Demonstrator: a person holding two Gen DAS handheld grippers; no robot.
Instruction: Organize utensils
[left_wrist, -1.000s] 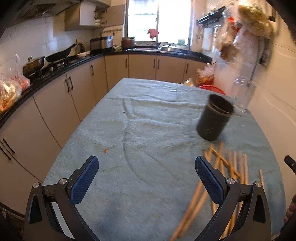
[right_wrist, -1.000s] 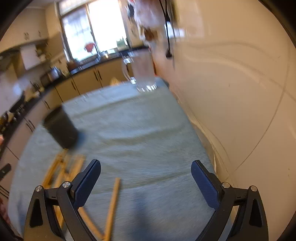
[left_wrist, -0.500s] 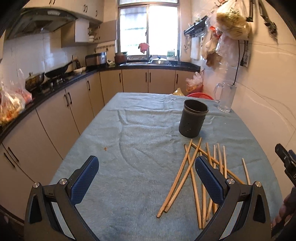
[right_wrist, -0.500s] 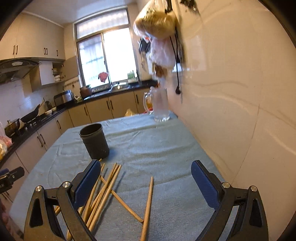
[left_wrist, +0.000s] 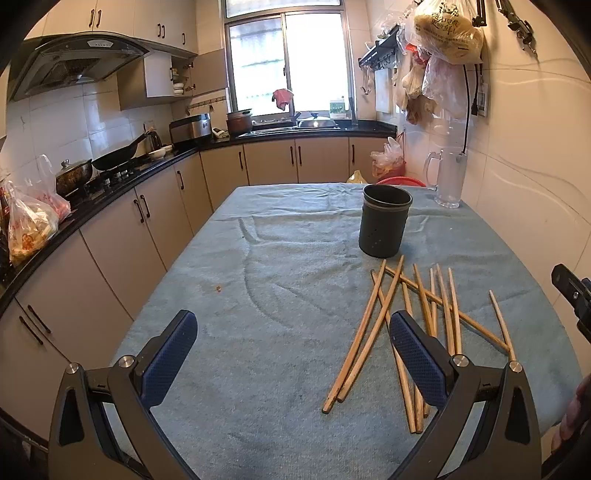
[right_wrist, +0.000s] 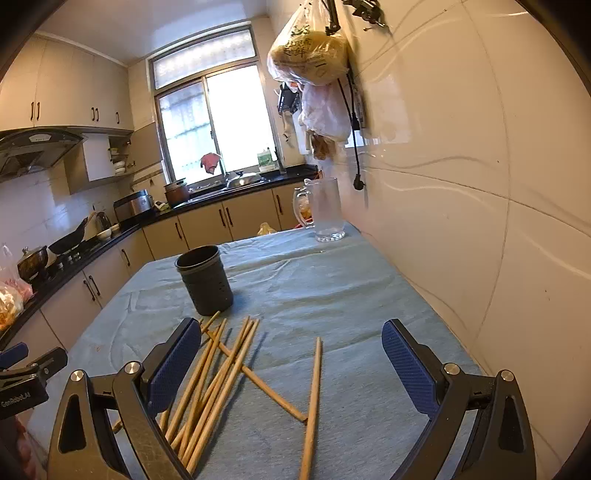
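Several wooden chopsticks (left_wrist: 410, 325) lie loose and crossed on the blue cloth of the table (left_wrist: 280, 280); they also show in the right wrist view (right_wrist: 221, 373). A dark empty utensil holder (left_wrist: 384, 220) stands upright just beyond them, also in the right wrist view (right_wrist: 205, 279). My left gripper (left_wrist: 291, 354) is open and empty, hovering above the table's near end, left of the chopsticks. My right gripper (right_wrist: 291, 358) is open and empty above the chopsticks, one single chopstick (right_wrist: 313, 402) between its fingers' line of sight.
A clear glass pitcher (left_wrist: 447, 177) stands at the far right by the tiled wall (right_wrist: 480, 221). Kitchen cabinets and a counter (left_wrist: 122, 206) run along the left. Plastic bags (left_wrist: 443, 33) hang on the wall above the table.
Both grippers pulled back and levelled out, so the whole pile of chopsticks and the holder came fully into view. Nothing on the table moved; both grippers stayed open.
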